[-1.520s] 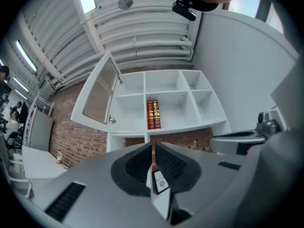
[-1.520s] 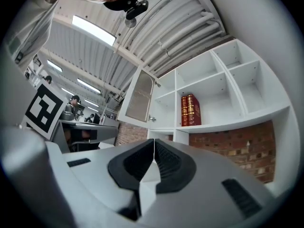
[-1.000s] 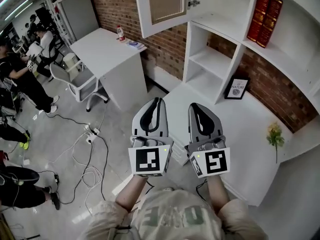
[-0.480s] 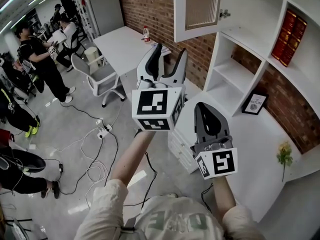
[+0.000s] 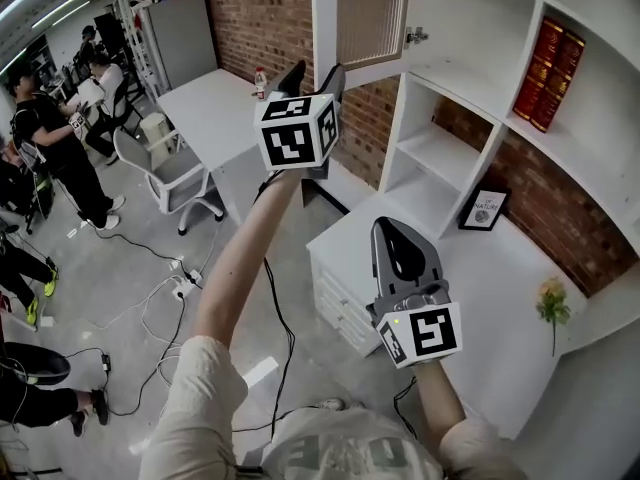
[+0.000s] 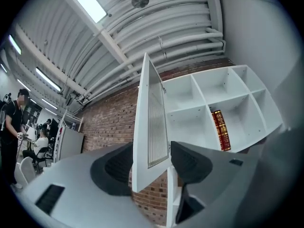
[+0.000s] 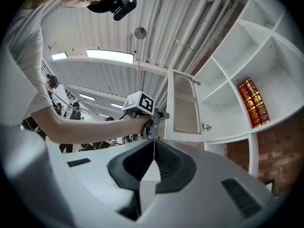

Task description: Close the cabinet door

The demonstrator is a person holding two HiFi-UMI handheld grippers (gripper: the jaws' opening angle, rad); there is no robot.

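Upper middle: the left gripper (image 5: 315, 71) has its jaws spread wide. The lower free edge of the one door (image 5: 370, 13) shows between them, and no pad presses on it. The door stands swung out from the cabinet (image 5: 470, 28), long axis upright. Lower right of centre, the right gripper (image 5: 395, 230) is closed and empty. Upper right: two books (image 5: 548, 60).

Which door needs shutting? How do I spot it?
Find the big white shelf unit against the brick wall. At its top left, one white door stands open into the room. It has a ribbed panel in the middle, and the other compartments in view have no doors.
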